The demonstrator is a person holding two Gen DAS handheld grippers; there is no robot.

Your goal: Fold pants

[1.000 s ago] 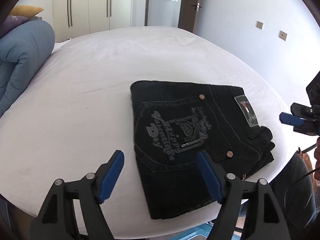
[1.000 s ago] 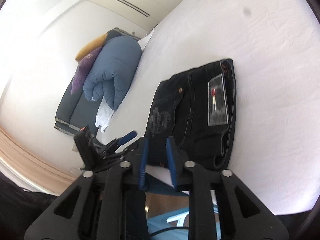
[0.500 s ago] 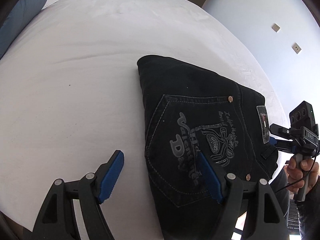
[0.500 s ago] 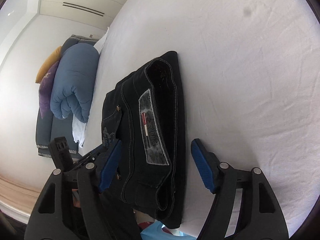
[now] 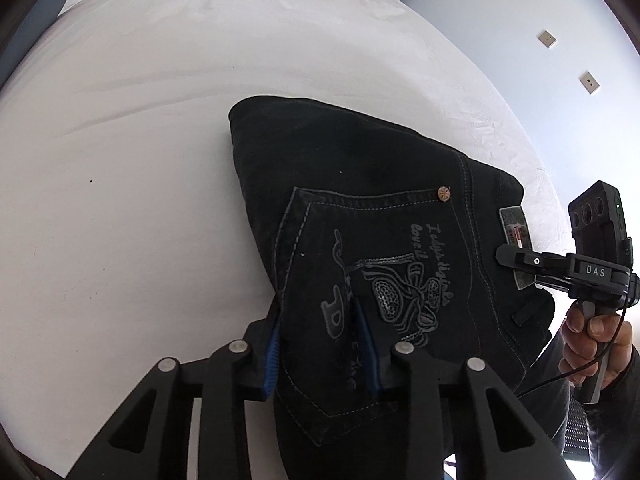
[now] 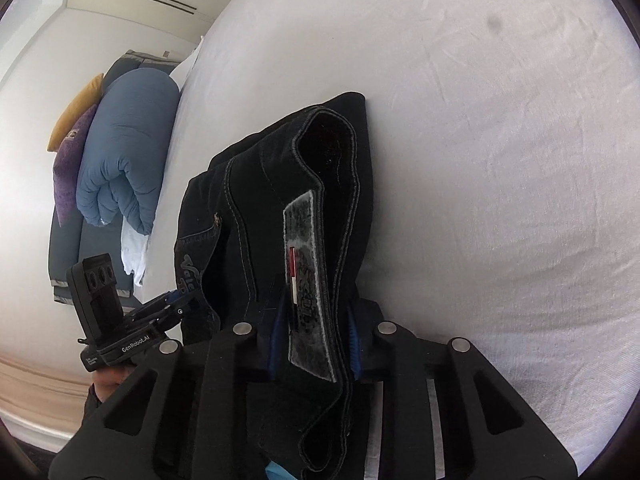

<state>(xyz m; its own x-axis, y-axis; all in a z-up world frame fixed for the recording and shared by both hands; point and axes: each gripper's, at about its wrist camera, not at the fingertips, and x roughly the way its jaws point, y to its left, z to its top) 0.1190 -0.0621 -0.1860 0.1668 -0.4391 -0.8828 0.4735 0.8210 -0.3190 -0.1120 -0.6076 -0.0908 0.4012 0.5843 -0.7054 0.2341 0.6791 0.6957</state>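
On the white bed [image 5: 140, 160] lie the folded black jeans [image 5: 360, 200], thick, heavy denim, the left tool [image 5: 320, 344] clamped on their pocket edge, the right tool [image 6: 314, 340] on the waistband.

Pants [image 5: 360, 208]: matt black denim, pale stitching, metal rivet [image 5: 444, 193]. Bed sheet [image 5: 140, 160]: white, faintly creased cloth.

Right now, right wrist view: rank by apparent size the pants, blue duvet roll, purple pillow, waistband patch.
1. pants
2. blue duvet roll
3. waistband patch and purple pillow: alike; the patch sits far nearer the camera, so unranked.
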